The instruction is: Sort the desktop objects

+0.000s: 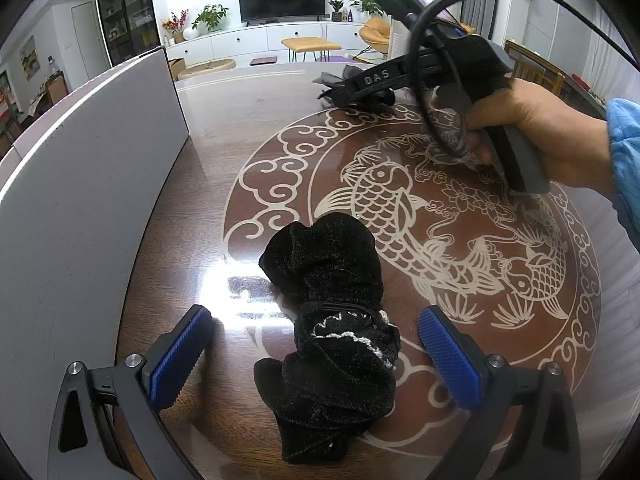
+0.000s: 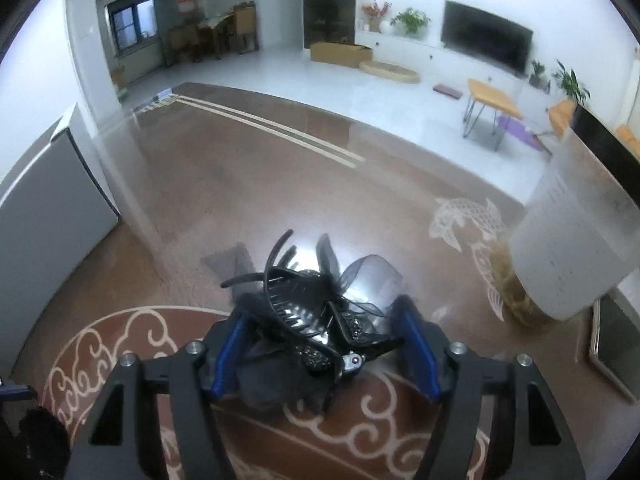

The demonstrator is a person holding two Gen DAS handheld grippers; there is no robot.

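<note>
The right gripper (image 2: 320,354) has its jaws around a black hair claw (image 2: 304,316) with gauzy bow on the worktop (image 2: 200,200), not visibly clamped; it looks light, rigid yet snappable, best pinched across its body. The left gripper (image 1: 316,352) straddles a soft velvet scrunchie (image 1: 332,320), jaws apart.

Glossy brown table (image 1: 224,128) with pale carp-and-cloud inlay, black velvet scrunchie (image 1: 332,320) lying near its front, black gauze-trimmed hair claw (image 2: 308,312) farther back, frosted tub (image 2: 576,232) at the right, grey box (image 1: 80,184) along the left edge
</note>
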